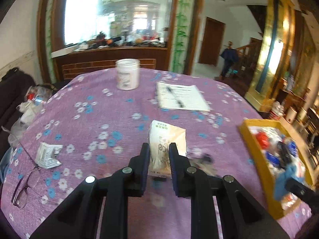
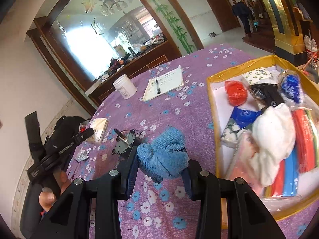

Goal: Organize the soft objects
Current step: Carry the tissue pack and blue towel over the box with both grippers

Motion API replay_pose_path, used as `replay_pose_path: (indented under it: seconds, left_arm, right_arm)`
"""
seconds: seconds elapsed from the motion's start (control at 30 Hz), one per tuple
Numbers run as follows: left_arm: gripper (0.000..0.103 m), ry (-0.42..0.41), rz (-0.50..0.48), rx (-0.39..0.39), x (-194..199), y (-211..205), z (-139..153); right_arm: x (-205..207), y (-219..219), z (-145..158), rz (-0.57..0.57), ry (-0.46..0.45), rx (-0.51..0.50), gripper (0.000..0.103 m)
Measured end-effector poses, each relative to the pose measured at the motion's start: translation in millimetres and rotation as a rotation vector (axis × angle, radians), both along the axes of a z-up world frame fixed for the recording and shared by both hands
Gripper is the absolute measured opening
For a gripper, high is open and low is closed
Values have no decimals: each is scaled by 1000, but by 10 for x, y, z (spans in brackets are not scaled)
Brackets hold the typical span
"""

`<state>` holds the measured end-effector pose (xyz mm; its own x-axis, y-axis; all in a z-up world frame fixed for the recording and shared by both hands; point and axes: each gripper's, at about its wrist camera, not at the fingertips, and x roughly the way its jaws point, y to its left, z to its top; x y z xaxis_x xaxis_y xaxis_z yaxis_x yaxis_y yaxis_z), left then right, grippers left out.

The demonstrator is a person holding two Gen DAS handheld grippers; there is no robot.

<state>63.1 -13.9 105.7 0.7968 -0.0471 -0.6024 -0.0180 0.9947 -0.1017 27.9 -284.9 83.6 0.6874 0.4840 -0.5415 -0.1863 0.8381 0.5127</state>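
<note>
Lived-in room around a round table (image 1: pixel 123 107) under a purple flowered cloth.

Behind the table, a large arched mirror (image 1: pixel 111 16) in a dark wood frame, bright with reflected window light and a chandelier, above a cluttered wooden sideboard (image 1: pixel 111 56). Right of the mirror, painted bamboo (image 1: pixel 180 29), a white wall, a brown door (image 1: pixel 211 41) and pale floor. Further right, a gold pillar (image 1: pixel 273 45) and a wooden stair rail. Left of the table, a plain pale wall.
</note>
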Motion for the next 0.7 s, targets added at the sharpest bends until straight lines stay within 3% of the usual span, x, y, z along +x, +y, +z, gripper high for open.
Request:
replay_pose_path:
  seconds: [0.4, 0.7]
  left_arm:
    - [19, -12, -304, 28, -298, -1352, 270]
    - [19, 11, -427, 14, -356, -2224, 69]
  right_arm:
    - [-139, -827, 112, -164, -38, 81, 42]
    - [-258, -1508, 178, -302, -66, 112, 43]
